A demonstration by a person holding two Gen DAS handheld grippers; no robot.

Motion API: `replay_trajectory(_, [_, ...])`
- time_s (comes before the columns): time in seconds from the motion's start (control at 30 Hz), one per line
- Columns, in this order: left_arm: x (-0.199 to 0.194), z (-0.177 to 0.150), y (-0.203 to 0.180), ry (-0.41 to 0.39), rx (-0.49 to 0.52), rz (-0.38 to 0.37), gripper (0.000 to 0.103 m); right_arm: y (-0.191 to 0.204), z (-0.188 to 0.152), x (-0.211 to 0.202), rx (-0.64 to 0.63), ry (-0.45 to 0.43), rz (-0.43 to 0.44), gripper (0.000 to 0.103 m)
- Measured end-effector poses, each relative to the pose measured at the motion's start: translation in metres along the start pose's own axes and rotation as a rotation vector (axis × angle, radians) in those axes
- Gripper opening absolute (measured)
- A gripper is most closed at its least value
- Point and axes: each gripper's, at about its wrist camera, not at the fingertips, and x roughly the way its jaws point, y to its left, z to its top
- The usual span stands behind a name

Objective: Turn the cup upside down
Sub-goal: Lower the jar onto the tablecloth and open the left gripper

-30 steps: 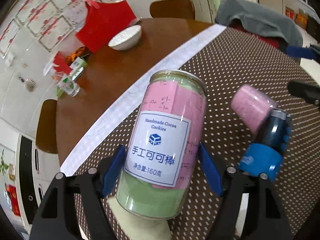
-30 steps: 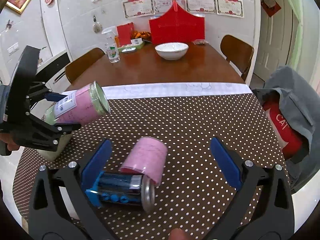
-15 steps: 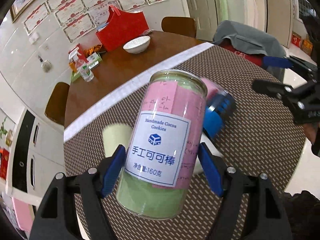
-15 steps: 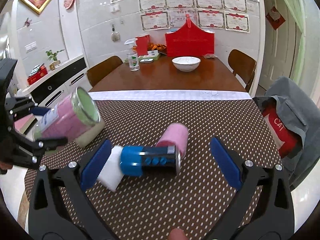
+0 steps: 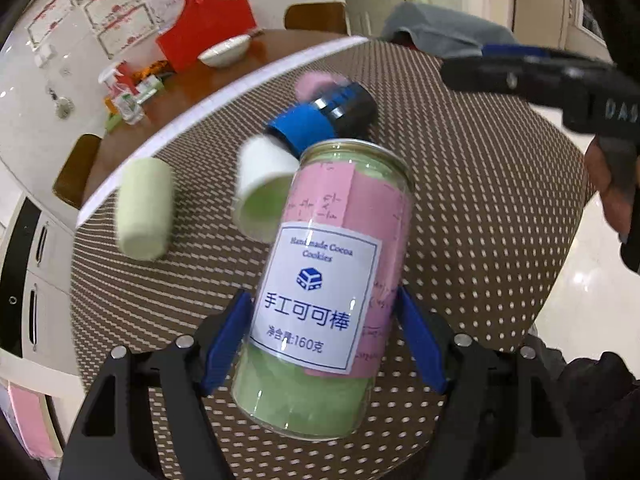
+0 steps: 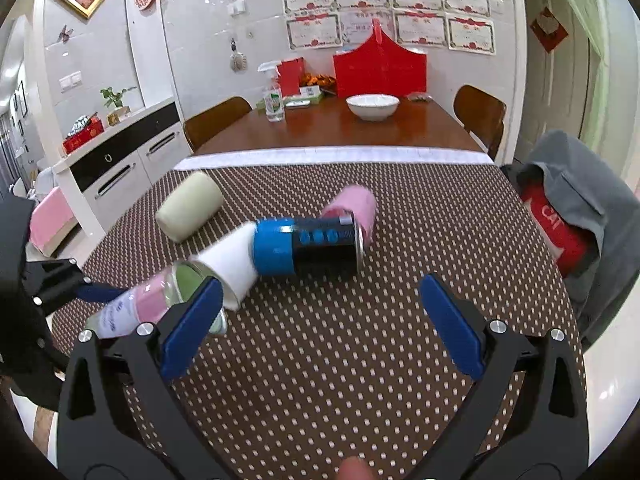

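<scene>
My left gripper [image 5: 324,340] is shut on a clear cookie jar [image 5: 320,292] with pink and green paper inside and a white label; it holds the jar above the dotted cloth. The jar also shows in the right wrist view [image 6: 156,304], tilted at the left. My right gripper [image 6: 320,320] is open and empty above the cloth. On the cloth lie a white paper cup [image 6: 230,260], a blue and black can [image 6: 312,246], a pink cup [image 6: 356,206] and a pale green cup [image 6: 190,210], all on their sides.
The brown dotted tablecloth [image 6: 360,340] covers the near half of a wooden table [image 6: 320,128]. A white bowl [image 6: 372,106], a red box [image 6: 380,70] and a spray bottle [image 6: 273,100] stand at the far end. A chair with a grey jacket [image 6: 572,200] is on the right.
The left gripper has swung with the jar, now lower and closer to the white cup. The right gripper has pulled back and up. The pale green cup has come into view.
</scene>
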Motion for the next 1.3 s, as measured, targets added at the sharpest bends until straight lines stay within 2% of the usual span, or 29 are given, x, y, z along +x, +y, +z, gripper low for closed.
replay_trajectory(0.07, [0.016,-0.006,-0.013,0.016,0.026,0.005,0.074,-0.001,-0.009,0.0,0.005,0.011,-0.003,0.097])
replay_trajectory(0.17, [0.02,-0.01,-0.025,-0.011,0.043,0.038,0.074,-0.002,-0.018,-0.004,0.001,0.012,-0.014,0.097])
replay_trajectory(0.23, [0.017,-0.01,-0.029,-0.029,0.048,0.08,0.091,-0.004,-0.022,-0.006,0.001,0.011,-0.02,0.097])
replay_trajectory(0.27, [0.011,-0.011,-0.031,-0.064,0.053,0.106,0.093,-0.004,-0.023,-0.008,0.001,0.008,-0.022,0.097])
replay_trajectory(0.3, [0.006,-0.011,-0.031,-0.079,0.048,0.099,0.094,-0.004,-0.024,-0.011,0.001,0.004,-0.023,0.097])
replay_trajectory(0.37, [0.0,-0.011,-0.028,-0.091,0.027,0.07,0.094,-0.003,-0.025,-0.013,0.001,0.001,-0.023,0.097])
replay_trajectory(0.87, [-0.041,-0.037,-0.017,-0.211,-0.17,0.192,0.095,0.026,-0.03,-0.029,-0.06,-0.044,0.023,0.097])
replay_trajectory(1.1, [-0.073,-0.052,-0.016,-0.286,-0.231,0.244,0.095,0.036,-0.026,-0.042,-0.064,-0.1,0.046,0.097])
replay_trajectory(1.3, [-0.096,-0.063,-0.014,-0.349,-0.282,0.3,0.095,0.041,-0.025,-0.048,-0.057,-0.14,0.131,0.097])
